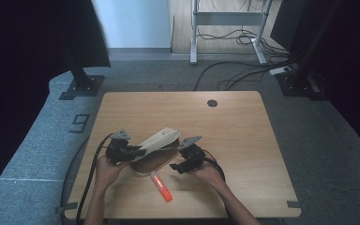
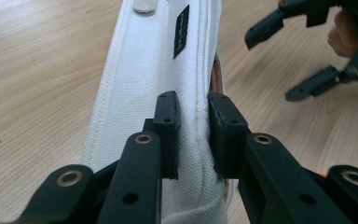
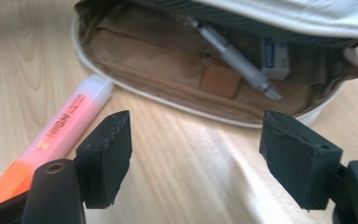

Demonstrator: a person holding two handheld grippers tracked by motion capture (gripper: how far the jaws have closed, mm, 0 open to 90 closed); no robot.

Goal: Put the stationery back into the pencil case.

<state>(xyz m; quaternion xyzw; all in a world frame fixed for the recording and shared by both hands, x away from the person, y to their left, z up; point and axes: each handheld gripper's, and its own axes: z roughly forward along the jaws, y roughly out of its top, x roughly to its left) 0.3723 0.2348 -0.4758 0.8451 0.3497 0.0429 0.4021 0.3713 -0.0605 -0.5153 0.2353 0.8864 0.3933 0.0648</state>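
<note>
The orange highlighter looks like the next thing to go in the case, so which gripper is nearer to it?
Right. The right gripper, open, sits just beside the orange highlighter, which lies by its jaw in the right gripper view. The left gripper is farther off, shut on the pencil case lid.

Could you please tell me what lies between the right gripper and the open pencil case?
Only bare table. In the right gripper view, the open right gripper faces the pencil case across plain wood; the orange highlighter lies off to the side.

wooden table [image 1: 243,140], open pencil case [image 1: 155,151], orange highlighter [image 1: 161,187] beside it
</note>
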